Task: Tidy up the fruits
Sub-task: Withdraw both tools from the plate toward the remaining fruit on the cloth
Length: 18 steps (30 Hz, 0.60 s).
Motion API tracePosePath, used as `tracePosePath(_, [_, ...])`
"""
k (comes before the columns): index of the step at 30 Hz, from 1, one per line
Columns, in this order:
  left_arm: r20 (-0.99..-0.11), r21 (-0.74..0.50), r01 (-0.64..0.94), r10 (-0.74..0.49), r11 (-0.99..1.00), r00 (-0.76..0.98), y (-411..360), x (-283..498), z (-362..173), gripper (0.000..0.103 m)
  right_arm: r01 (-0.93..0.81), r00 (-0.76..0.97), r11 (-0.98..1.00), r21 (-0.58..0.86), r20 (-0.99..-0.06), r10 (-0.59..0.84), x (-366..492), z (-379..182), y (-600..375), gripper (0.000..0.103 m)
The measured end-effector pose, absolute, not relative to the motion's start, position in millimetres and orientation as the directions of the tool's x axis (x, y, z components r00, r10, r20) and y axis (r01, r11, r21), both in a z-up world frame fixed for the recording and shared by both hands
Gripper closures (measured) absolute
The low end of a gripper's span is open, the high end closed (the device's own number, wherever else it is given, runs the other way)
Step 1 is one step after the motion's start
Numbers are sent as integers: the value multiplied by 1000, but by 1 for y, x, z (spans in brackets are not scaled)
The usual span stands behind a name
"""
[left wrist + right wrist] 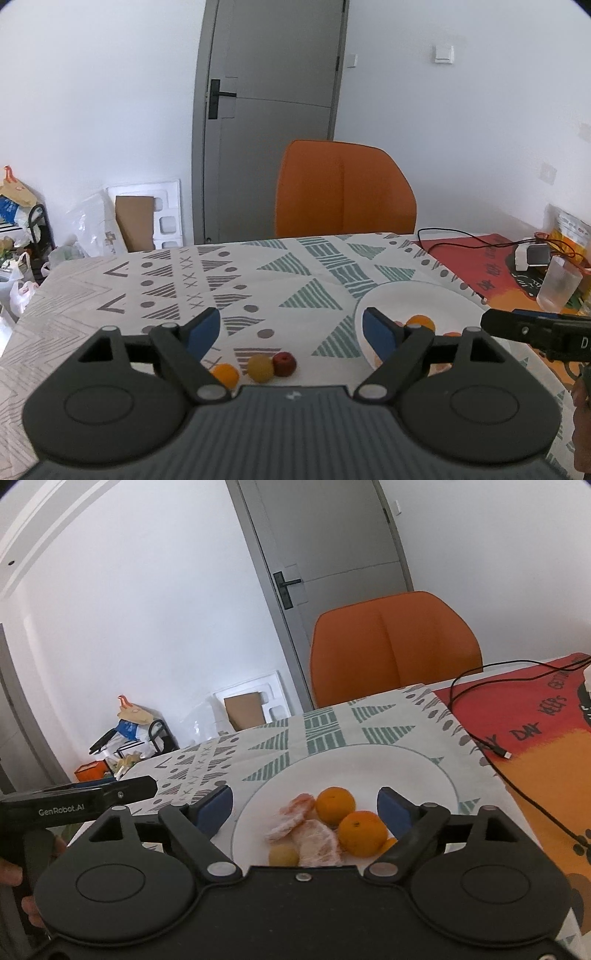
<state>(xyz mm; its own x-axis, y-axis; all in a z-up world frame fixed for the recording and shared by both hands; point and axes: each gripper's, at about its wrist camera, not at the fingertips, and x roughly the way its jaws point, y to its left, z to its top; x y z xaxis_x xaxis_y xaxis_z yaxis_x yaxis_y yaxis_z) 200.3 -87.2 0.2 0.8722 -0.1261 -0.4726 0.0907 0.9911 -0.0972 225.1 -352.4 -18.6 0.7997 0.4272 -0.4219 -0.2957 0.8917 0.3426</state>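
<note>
A table draped in a patterned cloth (258, 273) of grey and green triangles fills the room's near side, with an orange chair (343, 192) pushed up to its far edge and a grey door (273, 110) behind that. A red and orange mat (535, 716) lies over the cloth on the right, a black cable (480, 716) trailing across it, and a clear plastic cup (557, 284) stands near its edge. On the cloth sits a white plate (332, 764) holding two whole oranges (360, 832), some peeled citrus segments (303, 823) touching each other, and a small yellowish fruit (282, 854) at the near rim. The right gripper (304, 806) hangs above this plate with its blue-padded jaws spread wide, nothing between the pads. To the left of the plate, out on the bare cloth, three small fruits lie in a row, touching: an orange one (226, 373), a dull yellow one (260, 367) and a dark red one (284, 363). The left gripper (291, 330) hovers over them, jaws likewise spread and gripping nothing. A hand (14, 882) can be seen on its black handle at the edge of the right wrist view.
</note>
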Motion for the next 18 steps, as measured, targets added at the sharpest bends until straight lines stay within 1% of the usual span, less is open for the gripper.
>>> tracePosePath(8, [-466,-118,37,-88,992,881,-63,193,1,20,-323,791,886,332,-420,446,225,-14,-337,9])
tracePosePath(18, [-462,-128,-24,-38,992,886,-33,188,-2,20,-348,771,878,328,-433,467,232,-16,-317,9])
